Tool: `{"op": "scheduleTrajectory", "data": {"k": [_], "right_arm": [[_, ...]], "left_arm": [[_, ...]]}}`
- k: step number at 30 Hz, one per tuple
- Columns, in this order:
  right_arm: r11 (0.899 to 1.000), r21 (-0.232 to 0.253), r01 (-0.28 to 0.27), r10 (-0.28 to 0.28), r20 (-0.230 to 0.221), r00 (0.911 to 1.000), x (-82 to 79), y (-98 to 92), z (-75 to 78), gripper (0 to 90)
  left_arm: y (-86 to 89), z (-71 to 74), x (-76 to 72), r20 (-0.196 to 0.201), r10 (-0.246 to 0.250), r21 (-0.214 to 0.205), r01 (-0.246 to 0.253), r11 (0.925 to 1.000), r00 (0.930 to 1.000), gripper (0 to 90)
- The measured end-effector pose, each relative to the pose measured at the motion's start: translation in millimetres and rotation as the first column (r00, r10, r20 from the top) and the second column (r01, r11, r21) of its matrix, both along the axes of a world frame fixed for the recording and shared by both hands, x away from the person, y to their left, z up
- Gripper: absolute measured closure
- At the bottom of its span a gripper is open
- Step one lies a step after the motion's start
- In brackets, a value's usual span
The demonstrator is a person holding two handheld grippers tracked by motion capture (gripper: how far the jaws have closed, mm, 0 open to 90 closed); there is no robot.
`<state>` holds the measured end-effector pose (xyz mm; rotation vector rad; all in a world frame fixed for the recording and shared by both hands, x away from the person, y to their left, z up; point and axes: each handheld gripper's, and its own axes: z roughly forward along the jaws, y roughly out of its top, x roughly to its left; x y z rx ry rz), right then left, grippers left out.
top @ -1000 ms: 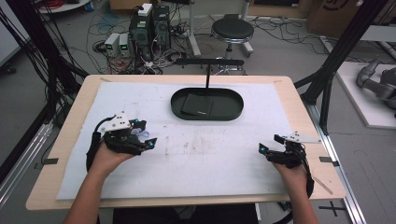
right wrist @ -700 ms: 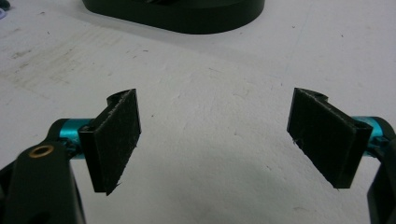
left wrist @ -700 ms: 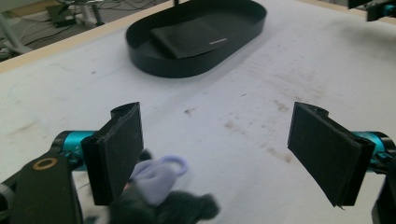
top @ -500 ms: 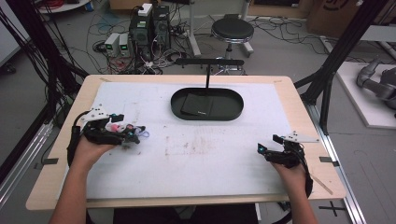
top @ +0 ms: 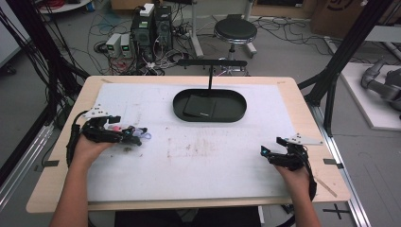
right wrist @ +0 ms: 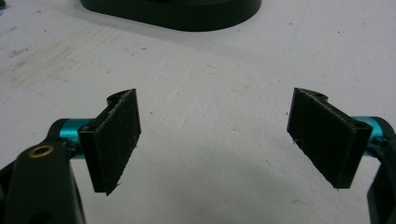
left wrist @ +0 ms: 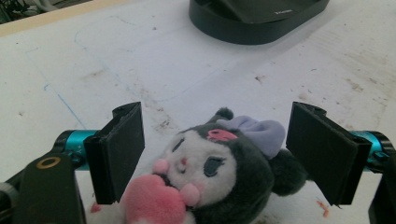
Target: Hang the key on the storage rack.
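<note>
My left hand (top: 90, 144) lies low at the table's left side, forearm coming up from the near edge, pointing my left gripper (top: 135, 135) rightward across the white mat (top: 203, 161). Its jaws stand wide apart, with a small plush toy (left wrist: 219, 170) between them, black hood, purple bow, pink heart, seemingly untouched by either pad. Beyond the mat's middle sits the black oval tray (top: 210, 106). At the right, my right hand (top: 294, 172) holds my right gripper (top: 268, 152) low, angled leftward, jaws spread wide over bare mat.

Mat centre bare (top: 208, 151); black tray (top: 239, 113) with upright post (top: 210, 78) – far-side obstacle
</note>
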<state>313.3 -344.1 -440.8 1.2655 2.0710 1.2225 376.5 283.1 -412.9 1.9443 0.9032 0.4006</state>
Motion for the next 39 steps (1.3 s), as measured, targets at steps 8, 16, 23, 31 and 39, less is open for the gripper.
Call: {"op": "scheduleTrajectory", "data": {"k": [8,16,23,31,39], "right_arm": [[1.000,0.005,0.006,-0.006,-0.001,1.0000,-1.8,-3.3,0.1,17.7],[1.000,0.010,0.010,-0.010,0.002,0.9999,-3.0,-5.0,0.3,17.7],[1.000,0.015,0.014,-0.014,0.002,0.9999,-4.6,-6.1,0.8,17.7],[1.000,0.005,0.006,-0.006,0.002,1.0000,-4.1,-2.7,0.8,17.7],[1.000,0.012,0.014,-0.014,0.004,0.9999,-5.0,-3.9,1.5,17.7]], "left_arm": [[-3.9,-12.7,6.2,-0.069,-0.038,0.061,0.042,0.9972,0.9969,23.3],[-6.5,-16.9,3.9,-0.109,-0.097,0.089,0.107,0.9903,0.9893,27.5],[-3.9,-20.0,0.3,-0.081,-0.119,0.085,0.126,0.9885,0.9896,27.8],[-11.3,-17.7,-4.7,-0.039,-0.127,0.170,0.132,0.9766,0.9912,37.2],[-9.7,-7.8,-10.2,-0.002,-0.110,0.122,0.109,0.9865,0.9939,42.9]]}}
